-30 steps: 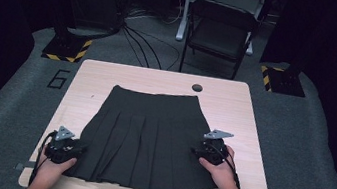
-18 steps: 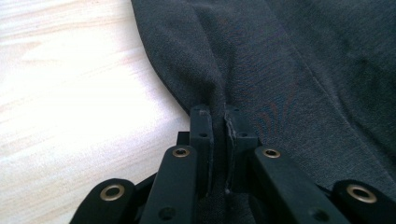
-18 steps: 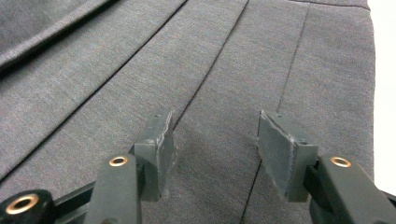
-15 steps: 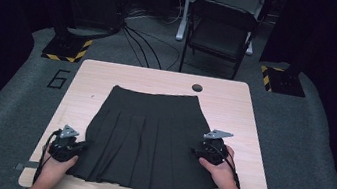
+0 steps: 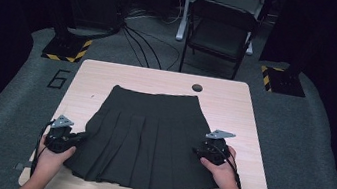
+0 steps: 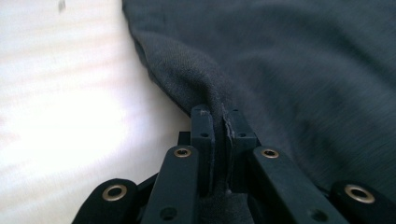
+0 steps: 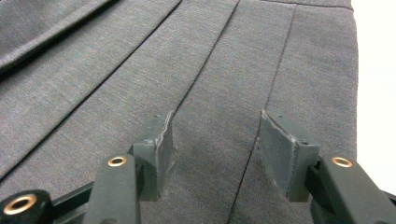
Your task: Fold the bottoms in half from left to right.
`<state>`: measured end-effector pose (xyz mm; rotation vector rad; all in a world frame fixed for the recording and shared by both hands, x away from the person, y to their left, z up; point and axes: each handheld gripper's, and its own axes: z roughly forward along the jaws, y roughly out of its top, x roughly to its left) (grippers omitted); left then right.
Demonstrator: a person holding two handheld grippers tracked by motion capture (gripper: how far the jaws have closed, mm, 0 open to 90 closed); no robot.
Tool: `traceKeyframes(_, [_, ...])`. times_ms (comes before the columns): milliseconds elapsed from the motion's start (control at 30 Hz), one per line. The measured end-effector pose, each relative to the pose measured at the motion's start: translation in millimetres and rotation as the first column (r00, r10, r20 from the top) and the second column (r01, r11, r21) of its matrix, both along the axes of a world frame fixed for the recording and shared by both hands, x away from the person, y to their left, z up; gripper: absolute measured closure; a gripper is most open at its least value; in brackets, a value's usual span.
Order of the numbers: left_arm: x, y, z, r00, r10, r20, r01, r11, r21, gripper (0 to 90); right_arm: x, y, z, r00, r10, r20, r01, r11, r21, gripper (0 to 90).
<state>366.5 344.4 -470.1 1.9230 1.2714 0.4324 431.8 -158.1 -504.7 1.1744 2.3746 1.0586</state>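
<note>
Dark pleated skirt (image 5: 144, 139) is lying flat on the desk (image 5: 236, 99), waistband toward the far edge, hem reaching almost to the near edge, roughly centred between the side edges. Left gripper (image 5: 80, 138) is sitting at the skirt's left side edge near the hem; its fingers (image 6: 202, 128) have just been closing and are now clenched on a ridge of fabric, which is bunching up between them in the left gripper view, with bare desk just to its left. Right gripper (image 7: 215, 149) is hovering over the skirt's right side, just inside its edge; its fingers (image 7: 161, 144) are standing apart, released, with nothing between them, pleats running underneath. The hands look to be starting a fold or a lift from the sides, with only one side gripped so far. Risks from here, as judgement: the left pinch is looking shallow and near the very edge, so the cloth may be slipping out once it is raised further; it is hard to tell whether both layers or only the top one are caught, and a one-layer grip would be pulling the skirt apart instead of carrying it. If the left side keeps going up while the right stays loose, the skirt will likely be dragging sideways, skewing and creasing the pleats. The right fingers may also be closing on flat fabric and missing any fold to grip. The hem could be sliding off the near edge.
</note>
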Motion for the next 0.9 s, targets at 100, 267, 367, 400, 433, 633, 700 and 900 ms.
traceKeyframes(100, [4.6, -3.8, 16.7, 0.9995, -0.018, 0.027, 0.018, 0.9998, -0.011, 83.9, -0.3, -0.1, 0.7, 1.0, 0.0, 0.004, 0.0, 1.0, 0.0, 45.0])
traceKeyframes(267, [13.3, -14.3, 47.4, 0.9964, -0.055, 0.064, 0.056, 0.9981, -0.024, 83.9, 0.1, -2.4, 1.5, 0.9999, -0.012, -0.006, 0.013, 1.0, 0.011, 45.0])
traceKeyframes(367, [17.0, -22.0, 59.9, 0.9936, -0.082, 0.078, 0.084, 0.9963, -0.018, 83.9, 0.5, -4.3, 1.4, 0.9997, -0.021, -0.014, 0.022, 1.0, 0.017, 45.0])
traceKeyframes(400, [18.3, -25.7, 63.6, 0.993, -0.087, 0.081, 0.089, 0.9958, -0.021, 83.9, 0.9, -4.7, 0.8, 0.9998, -0.019, -0.008, 0.02, 1.0, 0.018, 45.1])
traceKeyframes(433, [19.4, -28.6, 66.2, 0.9919, -0.094, 0.085, 0.096, 0.9952, -0.018, 83.9, 0.8, -4.9, 0.8, 0.9997, -0.021, -0.012, 0.021, 1.0, 0.016, 45.1])
traceKeyframes(633, [25.4, -44.6, 75.2, 0.9867, -0.123, 0.106, 0.125, 0.9921, -0.013, 84.0, -0.1, -5.3, 1.1, 0.9997, -0.019, -0.012, 0.019, 1.0, 0.012, 45.2])
traceKeyframes(700, [27.5, -50.1, 75.9, 0.9847, -0.13, 0.116, 0.134, 0.9908, -0.021, 84.0, -0.8, -6.0, 1.4, 0.9998, -0.017, -0.012, 0.017, 1.0, 0.009, 45.4])
traceKeyframes(900, [33.3, -67.3, 78.5, 0.9775, -0.17, 0.124, 0.174, 0.9847, -0.015, 84.0, -4.3, -7.4, 2.6, 0.9999, -0.017, -0.005, 0.017, 1.0, 0.003, 45.6])
